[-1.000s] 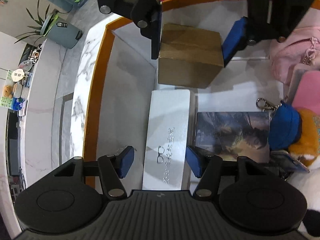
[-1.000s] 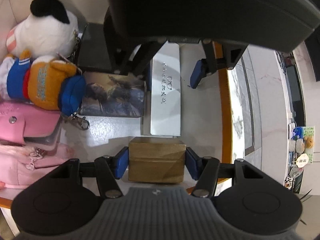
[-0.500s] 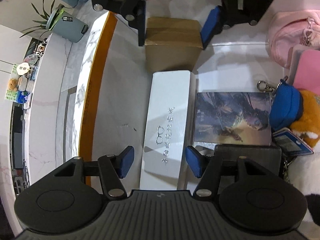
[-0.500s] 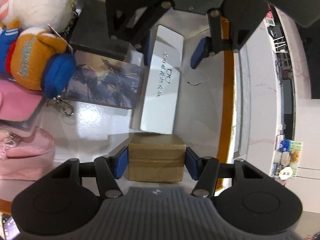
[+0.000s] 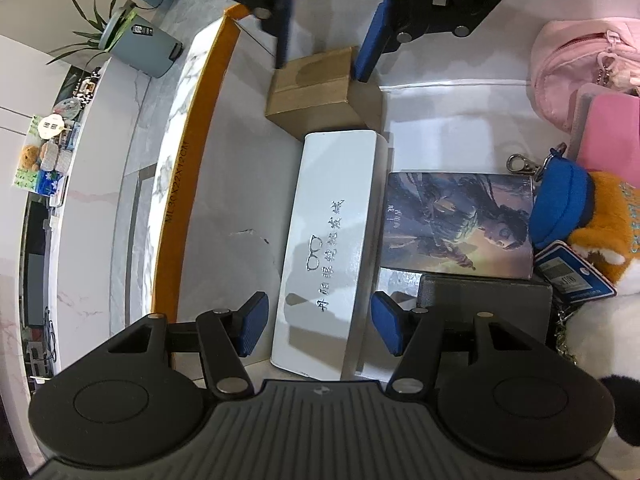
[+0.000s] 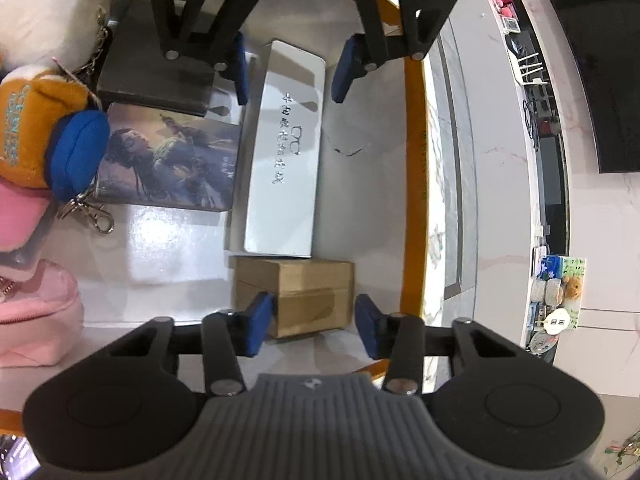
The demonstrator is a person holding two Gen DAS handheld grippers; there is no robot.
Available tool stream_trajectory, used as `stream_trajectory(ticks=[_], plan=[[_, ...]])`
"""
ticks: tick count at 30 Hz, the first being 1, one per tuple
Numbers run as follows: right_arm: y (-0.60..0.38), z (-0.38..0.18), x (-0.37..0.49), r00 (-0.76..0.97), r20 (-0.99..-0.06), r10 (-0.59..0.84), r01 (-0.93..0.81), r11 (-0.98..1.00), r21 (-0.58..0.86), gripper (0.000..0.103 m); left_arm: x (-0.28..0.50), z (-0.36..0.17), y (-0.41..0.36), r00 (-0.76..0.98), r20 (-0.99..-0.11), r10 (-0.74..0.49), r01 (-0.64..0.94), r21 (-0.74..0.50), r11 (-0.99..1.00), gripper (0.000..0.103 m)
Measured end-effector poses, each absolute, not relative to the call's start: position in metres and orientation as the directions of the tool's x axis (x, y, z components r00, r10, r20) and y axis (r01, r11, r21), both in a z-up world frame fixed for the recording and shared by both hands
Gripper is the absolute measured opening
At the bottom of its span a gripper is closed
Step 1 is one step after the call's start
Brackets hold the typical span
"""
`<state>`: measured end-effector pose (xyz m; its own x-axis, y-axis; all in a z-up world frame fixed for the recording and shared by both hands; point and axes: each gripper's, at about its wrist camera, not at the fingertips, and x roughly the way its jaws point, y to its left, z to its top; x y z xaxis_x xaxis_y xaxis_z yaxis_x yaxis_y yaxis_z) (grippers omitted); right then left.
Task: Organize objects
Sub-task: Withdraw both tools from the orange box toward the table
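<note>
the brown cardboard box sits on the white floor of the orange-rimmed bin, in the corner by the rim, tilted a little so one lower edge looks raised. the right gripper is spread around the box's near end, its blue pads standing just off the two side faces with a sliver of gap on each side, so it looks released rather than clamped; in the left wrist view the same gripper brackets the box from the far side, pads close to its top corners. the far end of the box touches the short end of the long white glasses case, which lies lengthwise along the bin floor. the left gripper is open wide, straddling the near end of the case with clear space between each pad and the case. just beside the case lies a flat illustrated card box, with a dark grey box next to it. further over are an orange plush toy with a blue cap, and a pink pouch.
</note>
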<state>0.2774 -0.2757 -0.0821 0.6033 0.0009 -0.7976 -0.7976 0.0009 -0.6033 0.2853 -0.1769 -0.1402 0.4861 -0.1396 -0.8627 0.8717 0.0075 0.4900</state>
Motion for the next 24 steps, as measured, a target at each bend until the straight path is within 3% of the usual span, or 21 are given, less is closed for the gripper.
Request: stream_trajectory(ticks=[16,24], plan=[[-0.264,-0.039,0.249,0.554,-0.828,0.088,-0.824,0.206,-0.529,0.043,0.254,-0.086,-0.171,0.519,-0.819,-0.247,0.855,0.491,0.169,0.068],[-0.25,-0.011,0.217,0.517,-0.834,0.195,-0.845,0.274,-0.46,0.037,0.217,-0.057,-0.143,0.53,-0.794,-0.298,0.845,0.467,0.259,0.068]])
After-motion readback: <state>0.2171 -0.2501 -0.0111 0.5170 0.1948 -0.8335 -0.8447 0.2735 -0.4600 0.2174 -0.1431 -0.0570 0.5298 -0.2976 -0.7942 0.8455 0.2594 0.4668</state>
